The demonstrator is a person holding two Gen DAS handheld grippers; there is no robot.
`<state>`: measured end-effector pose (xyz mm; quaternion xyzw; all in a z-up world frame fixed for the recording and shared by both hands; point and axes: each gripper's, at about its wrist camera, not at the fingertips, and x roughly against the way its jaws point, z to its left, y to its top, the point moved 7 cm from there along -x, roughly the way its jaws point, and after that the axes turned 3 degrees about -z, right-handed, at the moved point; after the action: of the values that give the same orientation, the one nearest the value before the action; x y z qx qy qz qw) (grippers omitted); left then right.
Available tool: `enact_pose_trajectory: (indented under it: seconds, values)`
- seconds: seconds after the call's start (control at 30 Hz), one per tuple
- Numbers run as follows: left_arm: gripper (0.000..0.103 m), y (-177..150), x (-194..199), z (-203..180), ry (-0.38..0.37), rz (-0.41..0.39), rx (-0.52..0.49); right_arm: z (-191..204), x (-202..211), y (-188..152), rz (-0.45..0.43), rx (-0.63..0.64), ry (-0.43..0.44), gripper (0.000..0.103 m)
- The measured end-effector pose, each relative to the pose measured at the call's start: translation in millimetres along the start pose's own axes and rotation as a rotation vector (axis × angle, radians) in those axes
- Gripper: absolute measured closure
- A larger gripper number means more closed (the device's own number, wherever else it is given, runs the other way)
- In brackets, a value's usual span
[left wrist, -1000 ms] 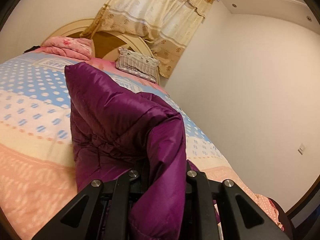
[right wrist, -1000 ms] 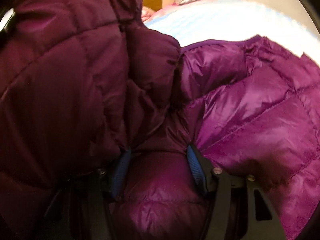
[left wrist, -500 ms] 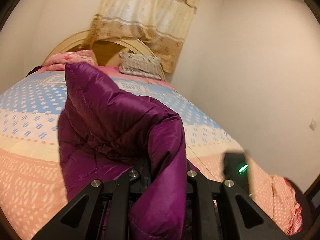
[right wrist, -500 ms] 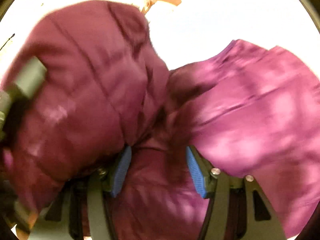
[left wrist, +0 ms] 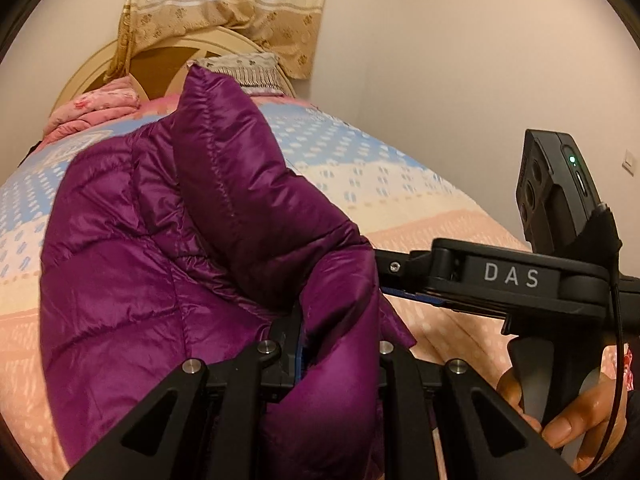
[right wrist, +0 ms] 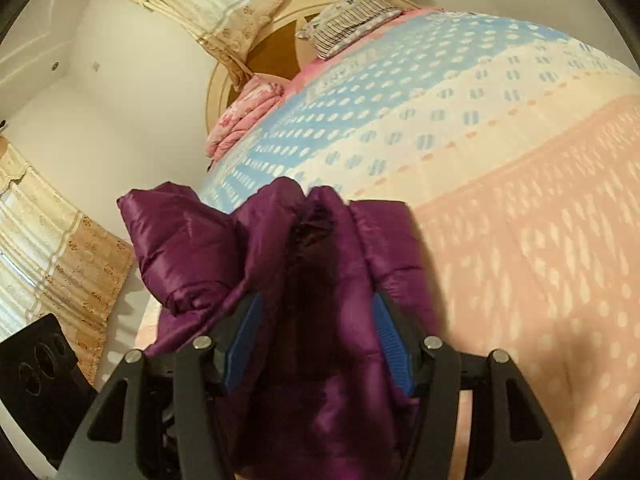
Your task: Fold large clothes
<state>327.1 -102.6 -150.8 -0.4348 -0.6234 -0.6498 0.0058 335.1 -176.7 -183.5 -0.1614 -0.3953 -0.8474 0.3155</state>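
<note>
A purple puffer jacket (left wrist: 160, 260) is lifted over the bed (left wrist: 400, 184) with both grippers on it. My left gripper (left wrist: 338, 340) is shut on a thin fold of its edge, and the fabric hides the fingertips. In the right wrist view a thick bunch of the jacket (right wrist: 320, 280) sits pressed between the blue pads (right wrist: 244, 340) of my right gripper (right wrist: 318, 342). The right gripper's black body (left wrist: 508, 276) reaches into the jacket from the right, with a person's hand (left wrist: 568, 412) on its handle. The two grippers are close together.
The bed carries a blue, cream and peach dotted cover (right wrist: 520, 240). A folded pink quilt (left wrist: 96, 108) and a striped pillow (left wrist: 248, 68) lie by the round headboard (left wrist: 160, 60). Curtains (left wrist: 224, 4) hang behind it. A bare wall (left wrist: 460, 60) runs along the right.
Both grippers swung sideways with the jacket and came closer together. The right gripper's body has come into the left view. The jacket no longer fills the right view; the bed now shows.
</note>
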Motion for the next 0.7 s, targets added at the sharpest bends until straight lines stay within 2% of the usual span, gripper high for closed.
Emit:
enact_pose_trajectory:
  seconds: [0.23,0.33,0.43,0.57,0.67,0.7]
  values:
    - [0.088,-15.1,-30.7,-7.2,-0.044,0.055,0.005,-47.1,15.5,7.9,-0.012,-0.032,-0.049,0.041]
    - [0.088,-17.7,-42.4,-13.1,-0.051,0.068,-0.022,-51.2,28.3,19.6,-0.046,-0.020,-0.046,0.041]
    - [0.088,-21.0,-49.0,-16.4,-0.051,0.075,-0.041,-41.2,37.4,32.1,-0.071,0.016,-0.001,0.041]
    - [0.088,-32.8,-43.5,-20.0,-0.052,0.080,-0.042,-11.7,35.8,49.4,-0.079,0.103,0.048,0.032]
    - [0.088,-35.6,-43.2,-20.7,-0.044,0.082,-0.053,20.0,23.4,56.6,-0.057,0.191,0.123,0.032]
    - [0.088,-35.7,-43.0,-20.0,-0.042,0.082,-0.053,29.2,16.0,57.7,-0.046,0.226,0.117,0.032]
